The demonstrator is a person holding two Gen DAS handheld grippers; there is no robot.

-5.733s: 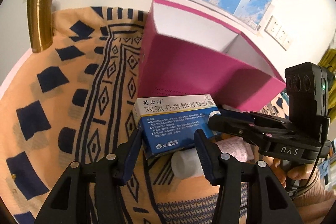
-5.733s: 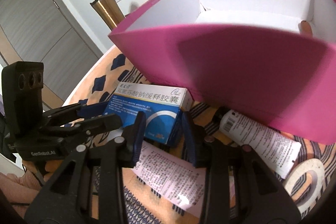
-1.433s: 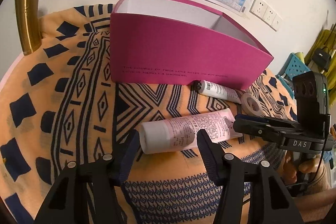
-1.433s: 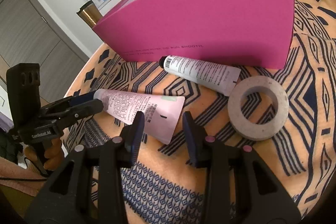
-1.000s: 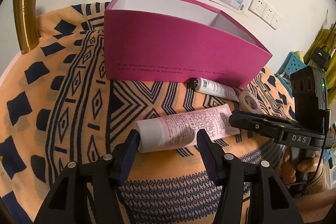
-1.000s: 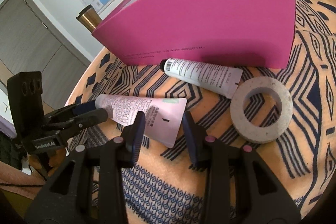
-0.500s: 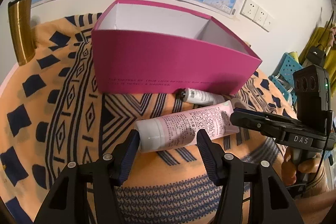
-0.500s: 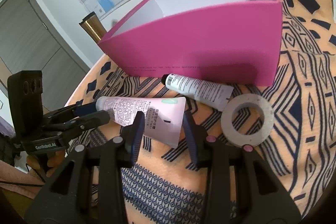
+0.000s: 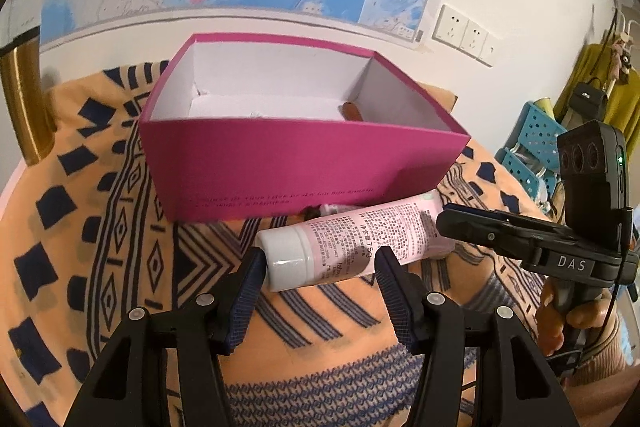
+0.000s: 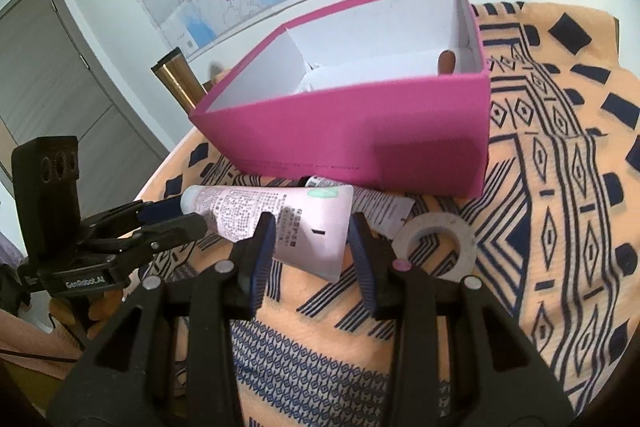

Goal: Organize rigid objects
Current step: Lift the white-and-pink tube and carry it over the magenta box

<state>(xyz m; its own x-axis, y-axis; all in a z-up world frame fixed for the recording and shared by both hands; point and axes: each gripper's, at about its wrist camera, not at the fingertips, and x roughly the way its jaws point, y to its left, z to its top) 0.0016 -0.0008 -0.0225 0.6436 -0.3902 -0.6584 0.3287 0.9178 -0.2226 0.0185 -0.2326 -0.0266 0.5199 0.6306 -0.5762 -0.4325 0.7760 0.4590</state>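
Note:
A pink cream tube with a white cap hangs just above the patterned cloth, in front of the magenta box. My left gripper is shut on its cap end. In the right wrist view my right gripper is shut on the flat crimped end of the same pink cream tube. Each gripper shows in the other's view: the right gripper and the left gripper. The magenta box stands open, white inside, with a brown object in its right corner.
A white tube lies on the cloth against the box's front wall, partly behind the pink tube. A grey tape ring lies to its right. A gold flask stands left of the box. A map covers the wall behind.
Both grippers have risen with the pink tube held between them. The tube has left the cloth and now overlaps the box's lower front. More of the box's inside shows.

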